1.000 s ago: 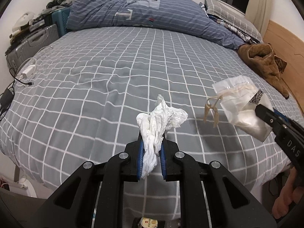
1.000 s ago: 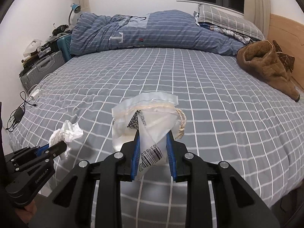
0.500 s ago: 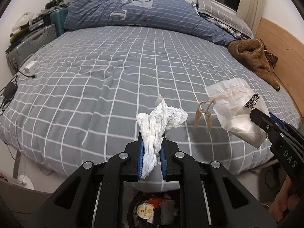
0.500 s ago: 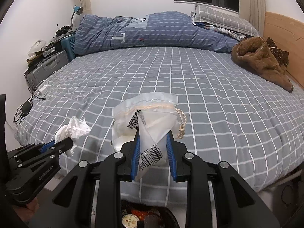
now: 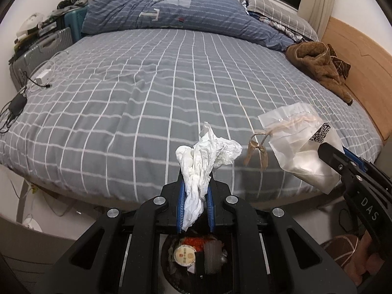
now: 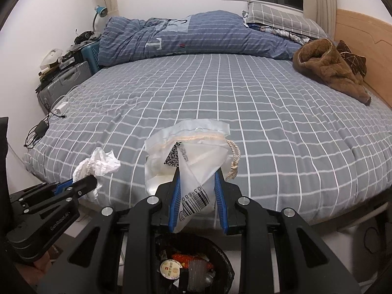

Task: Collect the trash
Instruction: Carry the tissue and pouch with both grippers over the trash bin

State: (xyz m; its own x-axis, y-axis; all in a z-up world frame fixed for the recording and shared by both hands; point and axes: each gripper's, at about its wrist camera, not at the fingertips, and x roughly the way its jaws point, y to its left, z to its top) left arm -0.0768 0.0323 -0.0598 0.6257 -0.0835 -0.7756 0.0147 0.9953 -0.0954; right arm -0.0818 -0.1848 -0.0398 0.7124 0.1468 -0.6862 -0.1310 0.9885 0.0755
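Note:
My left gripper (image 5: pixel 195 203) is shut on a crumpled white tissue (image 5: pixel 205 152), which sticks up from between the blue pads. My right gripper (image 6: pixel 197 203) is shut on a clear plastic bag (image 6: pixel 186 152) with a barcode, a QR label and a beige drawstring. Both hang past the foot of the bed, above a black-lined trash bin (image 6: pixel 220 259) holding a round lid and red scraps. From the left wrist view the bag (image 5: pixel 299 144) and the right gripper (image 5: pixel 343 161) show at the right. The tissue (image 6: pixel 98 166) and left gripper (image 6: pixel 80 186) appear at the lower left of the right wrist view.
A bed with a grey checked sheet (image 5: pixel 171 85) fills the view. A blue duvet (image 5: pixel 171 12) and pillows lie at its far end, a brown garment (image 5: pixel 318 66) at the right. Chargers and cables (image 5: pixel 29 90) rest on the left edge, suitcases (image 5: pixel 44 46) beyond.
Both grippers have drawn back from over the bed past its foot, still holding the tissue and the bag. The trash bin has come into view beneath them.

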